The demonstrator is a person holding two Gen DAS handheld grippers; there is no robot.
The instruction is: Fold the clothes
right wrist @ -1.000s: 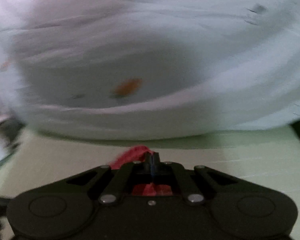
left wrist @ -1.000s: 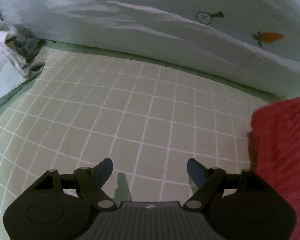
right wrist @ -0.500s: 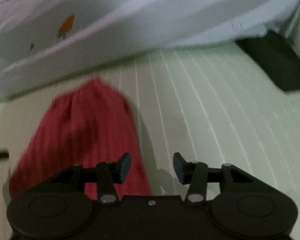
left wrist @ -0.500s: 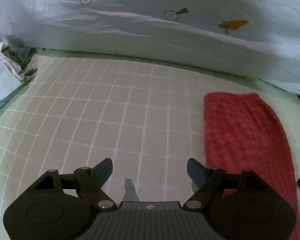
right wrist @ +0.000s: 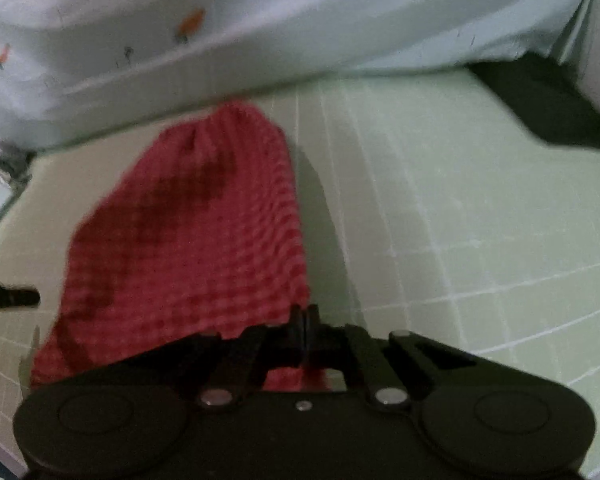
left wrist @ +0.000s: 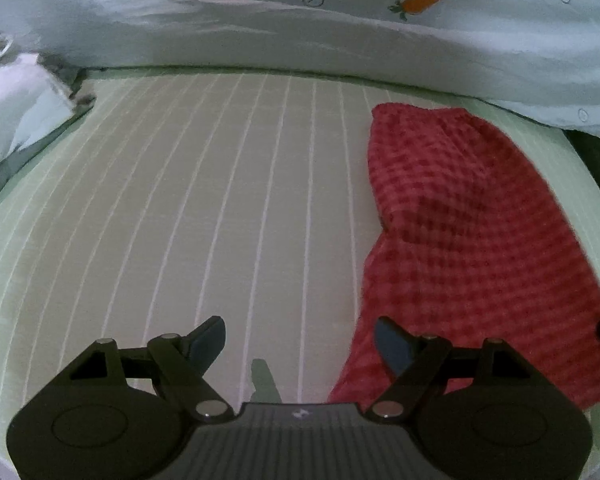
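Observation:
A red checked garment (left wrist: 460,216) lies lengthwise on the pale green grid-lined bed sheet (left wrist: 220,200), at the right in the left wrist view. My left gripper (left wrist: 300,340) is open and empty, its right finger over the garment's near left edge. In the right wrist view the garment (right wrist: 196,232) stretches away from me. My right gripper (right wrist: 305,320) is shut on its near right corner.
A white duvet with carrot prints (left wrist: 340,32) runs along the far side of the bed. A crumpled white cloth (left wrist: 16,112) lies at the far left. A dark object (right wrist: 540,104) sits at the far right corner.
The red garment was laid flat. My right gripper opened, then shut again on the garment's near right corner. My left gripper moved closer to the garment's left edge.

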